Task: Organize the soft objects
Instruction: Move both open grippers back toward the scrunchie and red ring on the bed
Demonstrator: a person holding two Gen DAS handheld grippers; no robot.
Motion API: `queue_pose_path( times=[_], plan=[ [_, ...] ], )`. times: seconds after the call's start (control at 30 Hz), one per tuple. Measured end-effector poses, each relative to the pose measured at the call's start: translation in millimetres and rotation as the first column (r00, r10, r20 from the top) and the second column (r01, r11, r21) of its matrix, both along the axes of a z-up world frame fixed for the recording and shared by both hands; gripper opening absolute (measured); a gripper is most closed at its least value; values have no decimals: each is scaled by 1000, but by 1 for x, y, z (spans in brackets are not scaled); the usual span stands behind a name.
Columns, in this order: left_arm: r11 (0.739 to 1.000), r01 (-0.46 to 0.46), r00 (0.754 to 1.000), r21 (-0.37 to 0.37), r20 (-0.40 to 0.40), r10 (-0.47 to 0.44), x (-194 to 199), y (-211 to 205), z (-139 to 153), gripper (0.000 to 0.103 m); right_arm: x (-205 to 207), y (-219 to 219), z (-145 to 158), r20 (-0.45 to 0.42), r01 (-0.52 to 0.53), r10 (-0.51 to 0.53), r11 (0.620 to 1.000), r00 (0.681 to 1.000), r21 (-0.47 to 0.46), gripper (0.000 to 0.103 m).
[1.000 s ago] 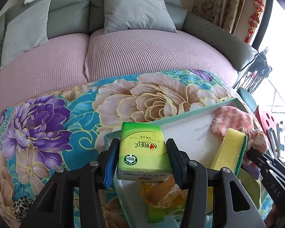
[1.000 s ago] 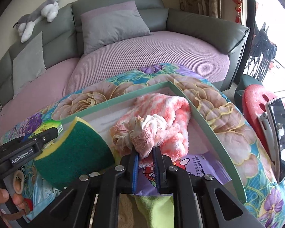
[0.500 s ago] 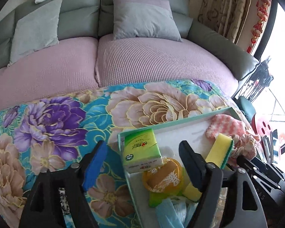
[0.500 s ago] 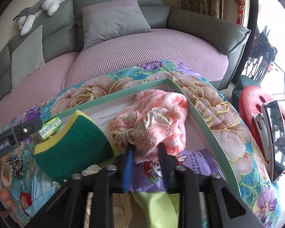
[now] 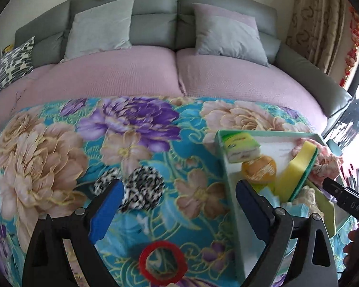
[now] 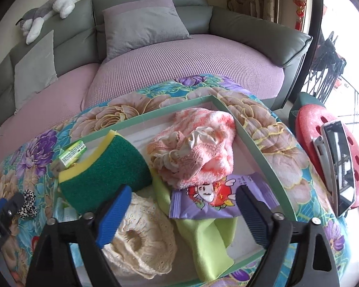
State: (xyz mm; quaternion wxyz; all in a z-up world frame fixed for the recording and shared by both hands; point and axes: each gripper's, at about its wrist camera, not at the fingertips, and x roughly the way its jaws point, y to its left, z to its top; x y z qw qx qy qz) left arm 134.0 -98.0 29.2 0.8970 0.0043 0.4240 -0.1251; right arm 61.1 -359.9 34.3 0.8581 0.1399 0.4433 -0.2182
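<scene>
where a second ago the left gripper point(image 5: 179, 201) clamped the green tissue pack point(image 5: 241, 147), it had let go and swung left, jaws wide apart over the black-and-white leopard scrunchie point(image 5: 141, 191) on the floral cloth point(image 5: 47, 143). the pack lay in the mint-green tray's point(image 5: 223, 157) far corner. right gripper point(image 6: 183, 212) had released the pink fluffy towel point(image 6: 203, 148), jaws spread, hovering above the tray.

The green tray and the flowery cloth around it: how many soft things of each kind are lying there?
Sponge: 1
Tissue pack: 1
Wipes packet: 1
Pink towel: 1
Cream crochet piece: 1
Lime-green cloth: 1
Orange round item: 1
Leopard scrunchie, outside the tray: 1
Red ring, outside: 1
Total: 9
</scene>
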Motion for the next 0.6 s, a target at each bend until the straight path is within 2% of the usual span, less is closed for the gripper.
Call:
queue_pose_path(
  times=[0.1,0.2,0.27,0.47,0.6],
  plan=[
    [998,-47,999,-39,-2,47,-5,13,0,101,-2,6,4,0,3,-3,1000,1000,-6,98],
    [993,-75,997,-90,-13,74,-8,24,-1,101,-4,14,11,18,-5,5,1000,1000,-3,99],
    [991,-88,996,-96,-16,87,-10,29,-2,101,-4,24,16,31,-26,26,1000,999,-5,99],
    [985,-160,987,-68,-28,159,-6,60,-8,101,1,59,30,52,-95,98,994,994,-60,99],
    [980,-201,978,3,-56,200,0,81,-17,101,7,85,37,84,-153,158,986,984,-62,99]
  ],
)
